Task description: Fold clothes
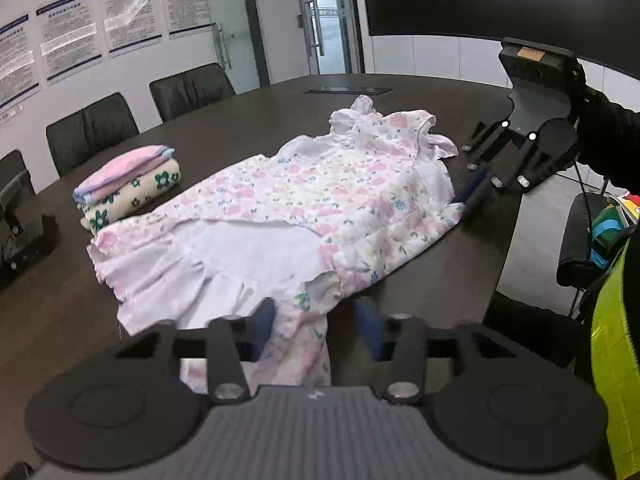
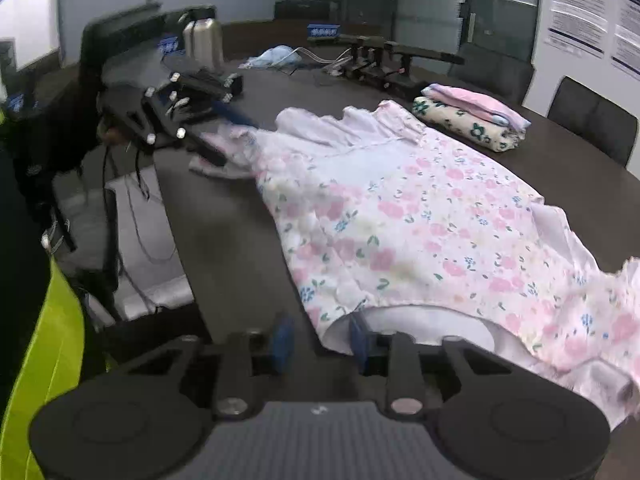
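A pink floral dress lies spread on the dark table; it also shows in the right wrist view. My left gripper is open, with the dress's hem corner draped between its blue pads. My right gripper is open at the dress's near edge, one pad touching the fabric. In the left wrist view the right gripper sits at the dress's far side. In the right wrist view the left gripper sits at the hem.
A folded stack of clothes, pink on top of cream with green flowers, lies on the table. Black chairs line the far side. Metal bottles, cables and devices sit at the table's far end.
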